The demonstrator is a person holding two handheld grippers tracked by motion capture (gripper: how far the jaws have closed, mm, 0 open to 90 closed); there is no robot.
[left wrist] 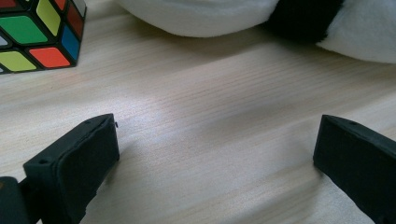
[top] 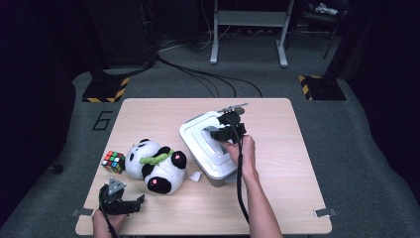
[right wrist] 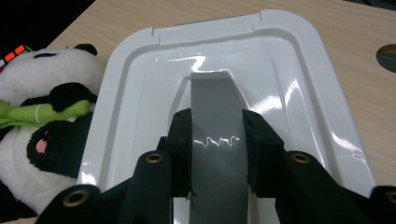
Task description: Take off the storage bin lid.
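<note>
A white box with a white lid (top: 198, 138) stands near the middle of the table. My right gripper (top: 224, 133) is over it, shut on the lid's grey handle (right wrist: 215, 116), one jaw on each side. A plush panda (top: 154, 166) lies to the left of the box, also seen as panda (right wrist: 42, 121) in the right gripper view. A colour cube (top: 113, 161) sits left of the panda. My left gripper (top: 132, 204) rests low on the table near its front left edge, open and empty, its jaws wide apart over bare wood (left wrist: 215, 140). The cube (left wrist: 39, 35) and the panda (left wrist: 233, 16) lie just ahead of it.
A small white scrap (top: 195, 176) lies between the panda and the box. The wooden table (top: 287, 163) has bare room on its right side and far left corner. Beyond it are grey floor, cables and stand bases.
</note>
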